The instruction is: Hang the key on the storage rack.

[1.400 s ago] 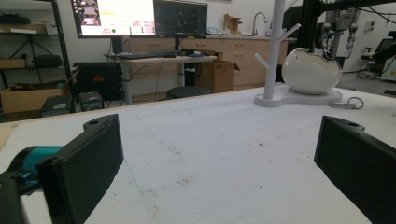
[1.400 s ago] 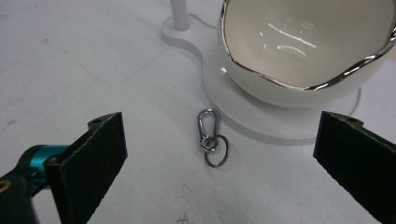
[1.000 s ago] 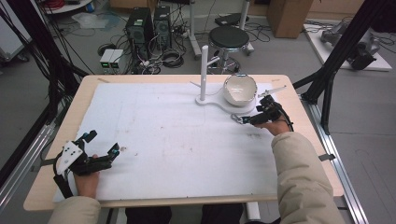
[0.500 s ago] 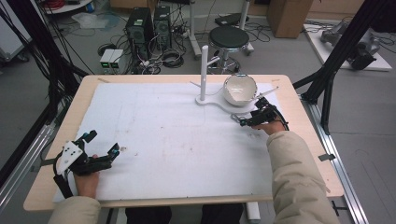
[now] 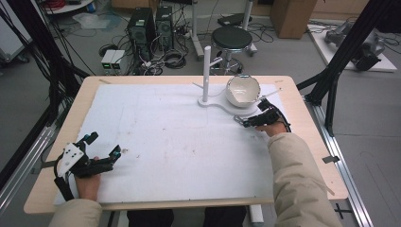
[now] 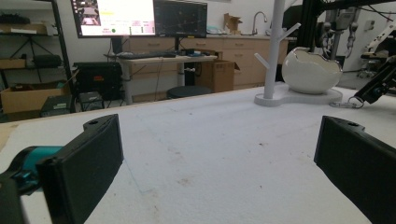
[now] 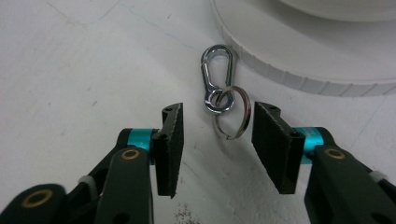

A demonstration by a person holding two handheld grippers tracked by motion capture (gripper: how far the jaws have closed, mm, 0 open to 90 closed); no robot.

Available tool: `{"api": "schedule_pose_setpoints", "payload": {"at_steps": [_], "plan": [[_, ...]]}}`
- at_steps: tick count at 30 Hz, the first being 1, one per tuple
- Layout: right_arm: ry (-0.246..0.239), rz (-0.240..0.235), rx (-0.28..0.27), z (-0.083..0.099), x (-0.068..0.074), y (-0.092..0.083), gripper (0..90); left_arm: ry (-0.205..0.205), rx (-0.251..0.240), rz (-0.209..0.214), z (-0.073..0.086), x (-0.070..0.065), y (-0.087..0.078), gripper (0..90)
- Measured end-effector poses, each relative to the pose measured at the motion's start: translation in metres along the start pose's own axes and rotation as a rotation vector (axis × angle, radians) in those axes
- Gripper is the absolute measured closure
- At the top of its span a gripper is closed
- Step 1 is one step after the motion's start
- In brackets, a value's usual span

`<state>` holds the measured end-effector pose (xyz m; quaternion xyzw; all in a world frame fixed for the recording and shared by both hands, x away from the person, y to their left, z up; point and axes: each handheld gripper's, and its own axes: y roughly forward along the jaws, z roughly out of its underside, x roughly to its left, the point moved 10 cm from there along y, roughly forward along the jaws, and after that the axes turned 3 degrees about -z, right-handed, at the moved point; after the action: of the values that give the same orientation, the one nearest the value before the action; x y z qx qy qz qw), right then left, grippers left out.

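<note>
- The right gripper has just been closing; its jaws are half open around the key ring, with neither pad pressing on it yet.
- The key ring lies flat, linked to a snap hook, just beside the white stand base.
- A good grip probably needs the pads kept low and centred on the thin ring, so it cannot slip out.
- The left gripper rests wide open and empty, well apart from the base.
- No readable writing or brand shows.

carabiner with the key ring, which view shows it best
The right gripper view: the carabiner and its key ring lie sharp and close between the right gripper jaws. The left gripper view shows a small glint by the stand base; in the high view it is too small to tell.
</note>
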<state>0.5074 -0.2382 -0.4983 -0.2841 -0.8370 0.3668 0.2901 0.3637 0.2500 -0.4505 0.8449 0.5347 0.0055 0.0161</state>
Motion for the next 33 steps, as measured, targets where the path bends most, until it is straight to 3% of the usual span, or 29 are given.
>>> {"api": "schedule_pose_setpoints", "payload": {"at_steps": [8,18,25,28,30,33], "plan": [[-0.020,-0.005,-0.007,-0.0024,0.0030,-0.0009,73.9,0.000,0.001,0.000,0.0001,0.0001,-0.0002,1.7],[-0.044,0.018,-0.002,-0.0039,0.0042,0.0001,86.8,0.004,0.003,0.000,0.0003,0.0001,-0.0003,1.7],[-0.023,0.037,-0.006,-0.0052,0.0045,0.0015,88.2,0.003,0.001,-0.001,0.0001,0.0002,-0.0002,1.7],[0.021,0.046,-0.007,-0.0048,0.0040,0.0008,88.8,0.004,0.003,0.000,0.0003,0.0001,-0.0004,1.7],[0.012,0.056,-0.007,-0.0051,0.0040,-0.0002,88.9,0.006,0.003,0.000,0.0002,0.0003,-0.0004,1.7],[0.035,0.046,-0.039,-0.0088,0.0066,-0.0045,89.1,0.005,0.003,0.001,0.0002,0.0001,-0.0002,1.7]]}}
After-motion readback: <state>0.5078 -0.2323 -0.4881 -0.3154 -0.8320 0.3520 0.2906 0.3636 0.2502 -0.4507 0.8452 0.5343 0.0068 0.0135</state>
